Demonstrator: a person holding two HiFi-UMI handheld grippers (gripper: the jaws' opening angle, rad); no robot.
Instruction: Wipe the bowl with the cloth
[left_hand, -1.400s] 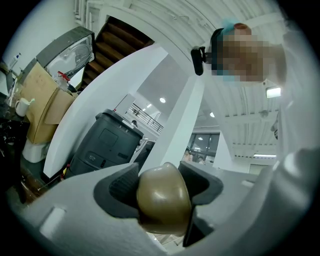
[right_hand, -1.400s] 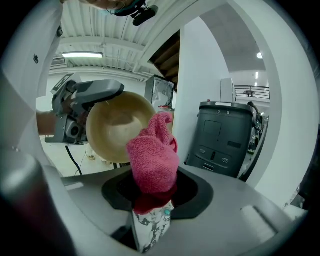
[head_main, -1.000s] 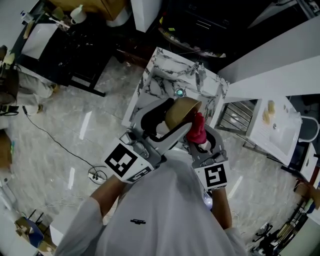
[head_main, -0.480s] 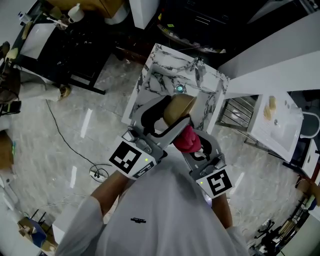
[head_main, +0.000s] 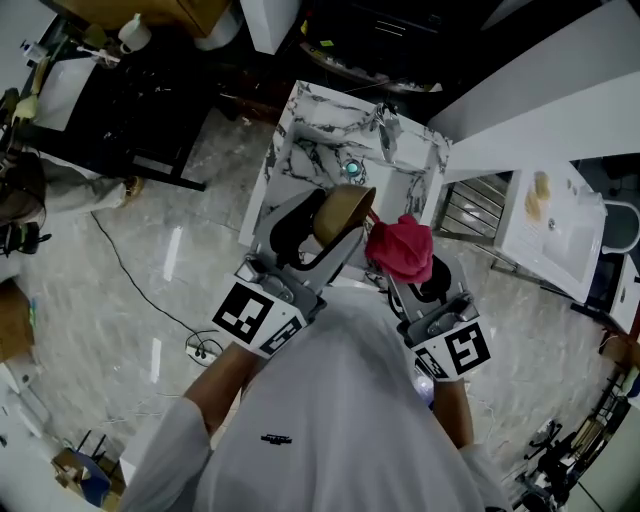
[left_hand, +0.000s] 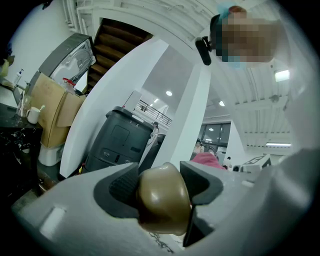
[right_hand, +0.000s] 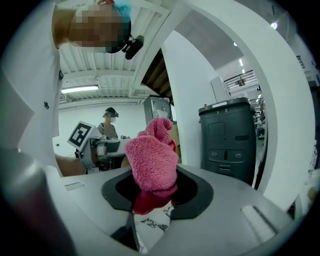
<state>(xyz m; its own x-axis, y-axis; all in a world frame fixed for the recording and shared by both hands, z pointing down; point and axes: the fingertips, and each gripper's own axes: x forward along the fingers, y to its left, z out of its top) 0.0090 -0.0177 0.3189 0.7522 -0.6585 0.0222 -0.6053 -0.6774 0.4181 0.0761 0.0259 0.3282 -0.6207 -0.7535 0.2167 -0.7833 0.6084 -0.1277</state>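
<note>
My left gripper (head_main: 330, 232) is shut on a tan-brown bowl (head_main: 341, 212), held up in the air on its side over the marble table (head_main: 310, 140). In the left gripper view the bowl (left_hand: 162, 205) fills the gap between the jaws of that gripper (left_hand: 161, 192). My right gripper (head_main: 405, 262) is shut on a bunched pink cloth (head_main: 402, 248), just right of the bowl and apart from it. The cloth (right_hand: 152, 160) sticks up out of the right gripper (right_hand: 154, 192) in the right gripper view.
A small marble-topped table with a round teal item (head_main: 351, 169) stands below the grippers. A dark bench (head_main: 150, 90) with bottles is at the upper left, a white counter (head_main: 550, 235) at the right. A cable (head_main: 130, 285) runs over the glossy floor.
The pink cloth has moved away from the bowl, first down behind it, then up and to the right. The left gripper and bowl have shifted slightly up and left.
</note>
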